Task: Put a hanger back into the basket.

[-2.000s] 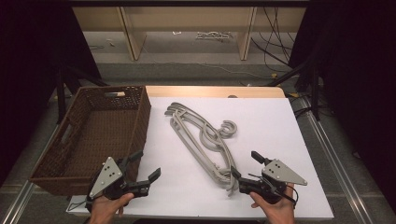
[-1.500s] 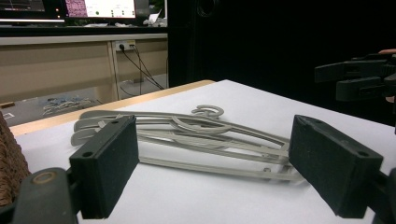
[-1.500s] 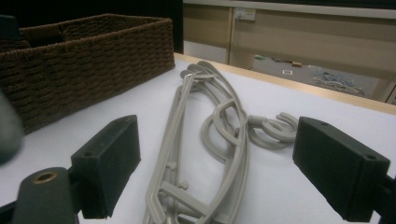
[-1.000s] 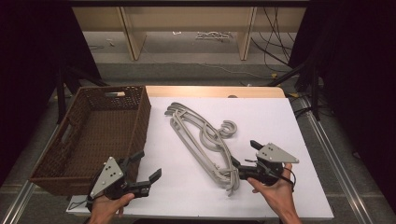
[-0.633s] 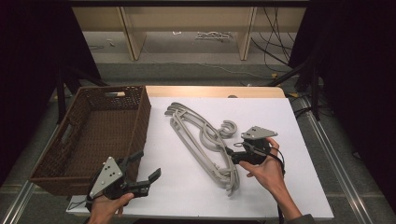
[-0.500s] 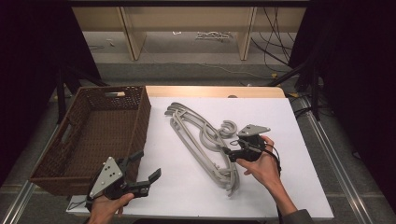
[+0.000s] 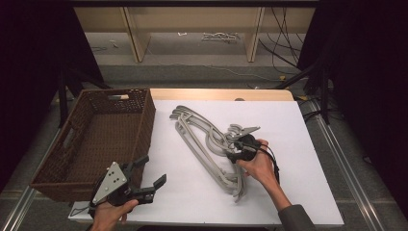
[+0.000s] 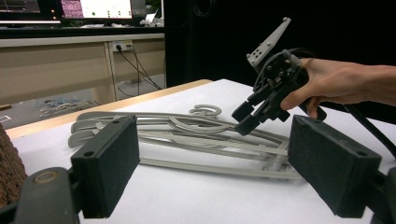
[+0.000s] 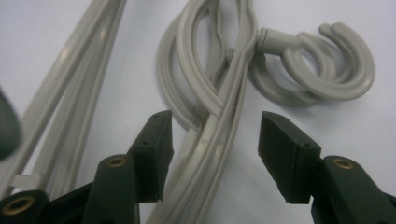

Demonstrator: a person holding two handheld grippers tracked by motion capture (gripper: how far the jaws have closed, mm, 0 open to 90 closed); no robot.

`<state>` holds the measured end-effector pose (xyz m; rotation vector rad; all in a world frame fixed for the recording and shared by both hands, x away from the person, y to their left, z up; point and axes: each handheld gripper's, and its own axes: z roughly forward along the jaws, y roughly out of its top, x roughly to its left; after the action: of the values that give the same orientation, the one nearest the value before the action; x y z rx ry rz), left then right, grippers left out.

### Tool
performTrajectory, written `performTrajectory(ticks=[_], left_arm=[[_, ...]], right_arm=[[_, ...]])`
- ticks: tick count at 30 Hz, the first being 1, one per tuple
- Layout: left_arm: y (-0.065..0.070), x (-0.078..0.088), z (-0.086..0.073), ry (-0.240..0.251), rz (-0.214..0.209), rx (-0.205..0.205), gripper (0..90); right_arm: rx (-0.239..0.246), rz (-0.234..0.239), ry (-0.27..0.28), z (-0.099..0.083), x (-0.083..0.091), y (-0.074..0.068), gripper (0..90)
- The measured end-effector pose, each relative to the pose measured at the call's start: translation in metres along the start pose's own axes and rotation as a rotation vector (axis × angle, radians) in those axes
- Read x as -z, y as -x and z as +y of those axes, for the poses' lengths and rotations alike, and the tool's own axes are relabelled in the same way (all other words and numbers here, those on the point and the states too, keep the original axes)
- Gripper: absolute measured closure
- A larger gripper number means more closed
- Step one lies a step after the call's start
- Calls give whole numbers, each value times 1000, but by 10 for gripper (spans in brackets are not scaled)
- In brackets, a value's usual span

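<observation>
Right tongs closing around the hangers

My right tongs (image 9: 212,140), half open, have just been closing astride stacked hangers (image 7: 207,144) on the white surface (image 7: 298,183); several necks may snag together. Left tongs (image 7: 146,174) wide, empty

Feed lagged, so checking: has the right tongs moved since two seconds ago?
Yes. The right tongs went from the table's near edge up onto the hangers by their hooks; its jaws have just been closing, astride the hanger necks.

Right gripper (image 7: 235,153), held in an outstretched right hand (image 7: 260,166), tilts downward with jaws just closing, still apart; left gripper (image 7: 153,172) rests low, jaws wide.
</observation>
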<state>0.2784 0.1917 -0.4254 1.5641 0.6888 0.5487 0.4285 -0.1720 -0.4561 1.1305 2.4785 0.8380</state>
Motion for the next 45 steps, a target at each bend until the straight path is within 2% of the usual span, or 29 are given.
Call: performTrajectory(ticks=[3, 4, 5, 6, 9, 11, 13, 14, 16, 21, 22, 23, 24, 25, 26, 28, 29, 30, 31, 32, 33, 34, 35, 37, 39, 40, 45], left_arm=[[0, 0, 0, 3, -1, 3, 163], [0, 0, 0, 2, -3, -2, 163], [0, 0, 0, 1, -4, -3, 163], [0, 0, 0, 1, -3, -3, 163], [0, 0, 0, 0, -3, -2, 163], [0, 0, 0, -4, -3, -7, 163], [0, 0, 0, 1, -2, -3, 164], [0, 0, 0, 1, -2, -3, 164], [0, 0, 0, -3, -3, -6, 164], [0, 0, 0, -5, -4, -9, 164], [0, 0, 0, -4, -3, -8, 164], [0, 0, 0, -1, -3, -4, 164], [0, 0, 1, -1, -3, -4, 165], [0, 0, 1, -2, -3, -4, 165], [0, 0, 0, -4, -4, -6, 165], [0, 0, 0, -2, -2, 4, 165], [-1, 0, 1, -1, -2, -1, 165], [-1, 0, 1, -4, -3, -2, 165], [-1, 0, 0, -5, -3, -3, 165], [-1, 0, 0, -5, -2, -3, 165], [0, 0, 1, -2, -3, 3, 165], [0, 0, 1, 0, -2, 9, 165], [0, 0, 1, 1, -4, 6, 165], [0, 0, 0, -3, -3, 3, 165], [0, 0, 1, -1, -3, 7, 165], [0, 0, 1, -1, -3, 7, 165], [-1, 0, 1, -4, -7, 2, 172]], right_arm=[[-5, -5, 4, 0, -5, 1, 480], [4, 12, -10, 0, -6, 2, 492], [-8, 11, -14, 0, -7, 1, 511], [9, 12, -8, 0, -10, 2, 542], [-5, 4, -6, 0, -12, 1, 572], [5, 16, -14, 1, -14, 4, 590], [-8, 16, -13, 0, -17, 5, 605], [-29, 23, -24, 0, -15, 5, 624], [-21, 18, -5, 0, -14, 6, 657], [-80, 14, 18, 1, -11, 5, 712], [-81, 14, 11, 1, -10, 6, 713], [-46, 14, 40, 1, -13, 9, 719], [-72, 10, 33, 1, -11, 9, 726], [-69, -1, 48, 0, -11, 9, 735], [-89, -5, 54, 1, -10, 9, 755], [-107, -6, 90, 1, -7, 12, 789], [-129, 2, 86, 1, -4, 13, 796], [-137, 7, 104, 1, -4, 14, 799], [-144, 10, 98, 0, -3, 16, 801], [-128, 1, 110, 0, -4, 17, 802], [-158, 3, 114, 0, -5, 16, 802], [-154, 11, 116, -1, -6, 17, 799], [-170, 21, 103, -1, -6, 16, 796], [-152, 14, 98, 0, -5, 16, 789], [-135, 18, 52, -2, -9, 16, 750], [-135, 18, 52, -2, -9, 16, 750], [-179, 21, 9, -1, -12, 13, 765]])
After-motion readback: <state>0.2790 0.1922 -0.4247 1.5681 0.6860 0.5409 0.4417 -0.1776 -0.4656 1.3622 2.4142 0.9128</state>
